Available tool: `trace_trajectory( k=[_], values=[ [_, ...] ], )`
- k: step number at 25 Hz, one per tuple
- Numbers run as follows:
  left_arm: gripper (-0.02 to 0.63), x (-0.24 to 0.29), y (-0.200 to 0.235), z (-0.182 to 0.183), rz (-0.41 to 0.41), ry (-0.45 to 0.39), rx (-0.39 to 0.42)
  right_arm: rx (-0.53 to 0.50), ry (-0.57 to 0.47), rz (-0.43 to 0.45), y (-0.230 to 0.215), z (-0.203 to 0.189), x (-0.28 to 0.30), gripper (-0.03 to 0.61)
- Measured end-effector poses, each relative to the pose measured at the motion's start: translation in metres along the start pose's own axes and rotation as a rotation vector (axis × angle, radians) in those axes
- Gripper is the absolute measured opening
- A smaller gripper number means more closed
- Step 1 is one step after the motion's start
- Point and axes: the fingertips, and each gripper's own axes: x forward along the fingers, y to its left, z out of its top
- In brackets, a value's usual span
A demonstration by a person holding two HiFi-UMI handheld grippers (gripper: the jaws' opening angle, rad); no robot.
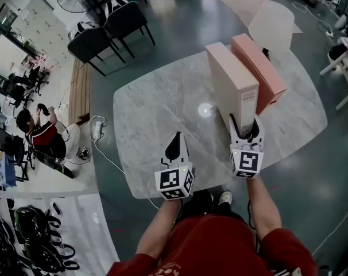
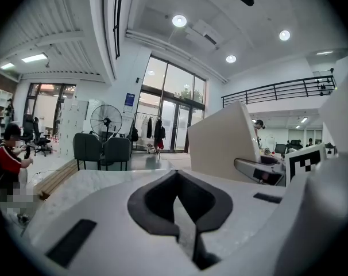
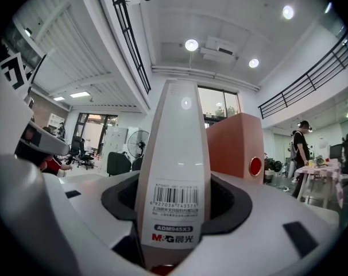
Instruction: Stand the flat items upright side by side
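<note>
**Two upright: cream file box (image 1: pixel 231 88) held by the right gripper (image 1: pixel 243 121), pink file box (image 1: pixel 265 71) beside it**

Head view. Right of centre, the cream file box stands upright on the marble table (image 1: pixel 151 125). The pink file box stands just beside it, toward the upper right of the frame. Their broad faces run parallel and close, but whether they touch cannot be told. The right gripper is clamped across the near narrow end of the cream file box, one jaw pressing on each side of the labelled spine. In the right gripper view that spine fills the centre of the frame between the pads, with the pink file box behind it at the right. The left gripper (image 1: pixel 175 138), at lower centre, hovers over bare table with its jaws together and nothing between them. Its own view shows the pads meeting along a single line and the cream file box well apart at the right of the frame.

Step in hand, as judged: settling the cream file box upright next to the pink one. Both appear to stand already, so the task looks near its end.

Next move calls for opening the right jaws gently and drawing straight back in line with the spine, so that the tall, narrow box is neither dragged nor tipped against its neighbour. The idle left gripper could steady the broad face if the box wobbles.
</note>
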Motion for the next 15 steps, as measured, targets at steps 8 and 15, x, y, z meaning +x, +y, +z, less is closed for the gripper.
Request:
trace_trajectory(
  k=[8, 15],
  values=[
    [0.003, 0.009, -0.006, -0.004, -0.014, 0.015, -0.005, 0.007, -0.002, -0.016, -0.009, -0.005, 0.004, 0.27],
    [0.003, 0.015, -0.014, -0.011, -0.025, 0.032, -0.011, 0.017, 0.027, -0.011, -0.013, -0.011, 0.004, 0.276]
  ],
)
